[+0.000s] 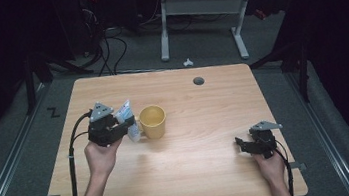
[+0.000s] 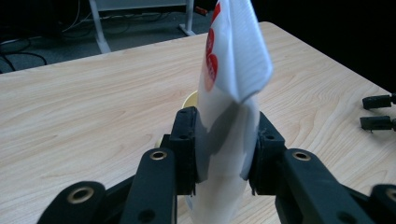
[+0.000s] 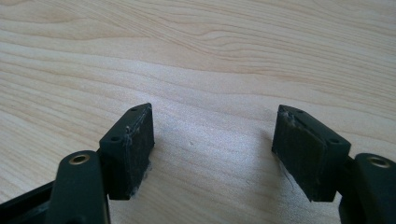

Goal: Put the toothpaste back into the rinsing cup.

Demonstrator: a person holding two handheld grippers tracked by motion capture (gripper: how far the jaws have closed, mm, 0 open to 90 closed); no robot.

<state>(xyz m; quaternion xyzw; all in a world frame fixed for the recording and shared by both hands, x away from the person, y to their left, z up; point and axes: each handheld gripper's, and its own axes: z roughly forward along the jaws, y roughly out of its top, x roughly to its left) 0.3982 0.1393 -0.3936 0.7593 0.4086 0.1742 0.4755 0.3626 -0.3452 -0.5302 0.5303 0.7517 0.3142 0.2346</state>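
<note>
We are pinching a white packet (image 2: 231, 116) in the left gripper (image 2: 224, 149), holding it just beside the yellow mug (image 1: 153, 122), whose inside is looking empty. Our right gripper (image 3: 212, 149) is resting spread apart, low over the counter (image 1: 206, 169), well away.

Count on the worktop (image 1: 206, 169): one yellow cup (image 1: 153, 122); one white packet (image 2: 231, 88) with red print. Two grippers present: the left gripper (image 2: 223, 147), the right gripper (image 3: 212, 149). One grey round insert (image 1: 198, 81) set in the worktop. One worktop in total.
</note>
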